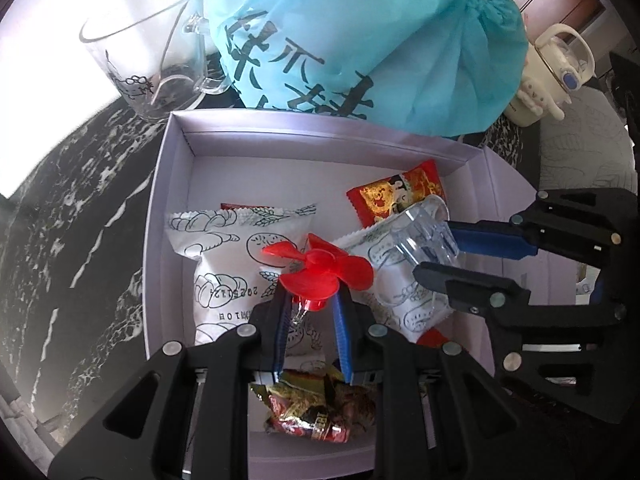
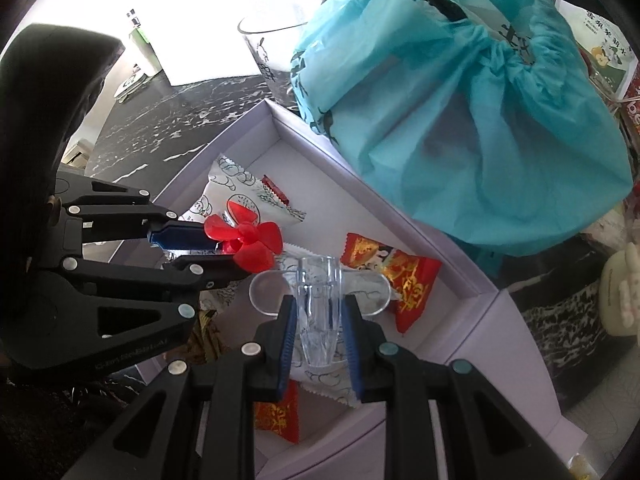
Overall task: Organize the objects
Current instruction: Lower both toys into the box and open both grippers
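Two hand-held grippers hover side by side over an open pale lilac cardboard box (image 1: 160, 216) on a black, white-veined marble counter. The left gripper (image 1: 310, 308) is closed on the hub of a small red plastic propeller (image 1: 320, 268), its four glossy blades fanned out just past the blue ribbed pads (image 1: 342, 332). The right gripper (image 2: 320, 320) is closed around a clear, hard plastic fan body (image 2: 318, 304), a tapered tube with two round transparent lobes spreading to either side.

The deciding relation, judged from both views: the propeller sits just to the left of the clear body, near but apart, and both long axes run forward along their own fingers, so the two parts lie roughly parallel and not tip to tip. Either could be lowered straight into the box below.

Inside the box lie soft, crinkly snack packets: white packets (image 1: 224, 256) printed with line drawings of bread, a red and gold foil packet (image 1: 396, 192) near the far right corner, and a darker foil packet (image 1: 316, 412) at the near wall. Behind the box stand a teal non-woven drawstring bag (image 1: 360, 32) with black characters and a clear glass mug (image 1: 148, 68).
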`<state>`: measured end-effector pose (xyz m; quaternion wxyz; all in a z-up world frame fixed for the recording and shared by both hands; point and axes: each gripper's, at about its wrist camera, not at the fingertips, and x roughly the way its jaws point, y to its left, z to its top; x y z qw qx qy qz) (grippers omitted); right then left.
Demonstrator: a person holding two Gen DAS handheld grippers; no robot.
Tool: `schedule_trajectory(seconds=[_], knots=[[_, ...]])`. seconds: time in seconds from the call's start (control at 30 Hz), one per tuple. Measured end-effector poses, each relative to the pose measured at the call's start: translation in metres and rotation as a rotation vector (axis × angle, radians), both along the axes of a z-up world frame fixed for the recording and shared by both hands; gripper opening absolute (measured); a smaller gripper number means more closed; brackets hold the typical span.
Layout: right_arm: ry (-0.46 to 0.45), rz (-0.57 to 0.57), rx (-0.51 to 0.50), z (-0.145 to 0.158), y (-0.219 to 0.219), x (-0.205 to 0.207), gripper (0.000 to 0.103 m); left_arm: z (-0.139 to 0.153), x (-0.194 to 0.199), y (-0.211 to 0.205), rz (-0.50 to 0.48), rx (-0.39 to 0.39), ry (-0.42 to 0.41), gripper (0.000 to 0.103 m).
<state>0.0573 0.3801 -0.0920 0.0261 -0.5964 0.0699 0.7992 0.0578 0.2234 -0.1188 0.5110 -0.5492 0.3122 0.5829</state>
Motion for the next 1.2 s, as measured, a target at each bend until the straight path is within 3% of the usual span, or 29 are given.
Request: schedule_trajectory(seconds=[0.43,0.93,1.07,1.2], knots=[[-0.008,-0.013,0.005,-0.004,0.005,0.0,0.022,-0.015,-0.004,0.003,0.025,-0.006,-0.047,0.019],[0.008,-0.013,0.003,-0.003,0.006,0.01,0.026,-0.01,-0.002,-0.001,0.051,-0.027,0.006,0.02],[0.031,-0.024,-0.025,0.0,0.01,0.016,0.039,-0.006,-0.001,0.0,0.051,-0.028,0.014,0.029],[0.047,-0.021,-0.031,0.003,0.013,0.02,0.042,0.001,0.002,0.001,0.043,-0.031,0.051,0.04]])
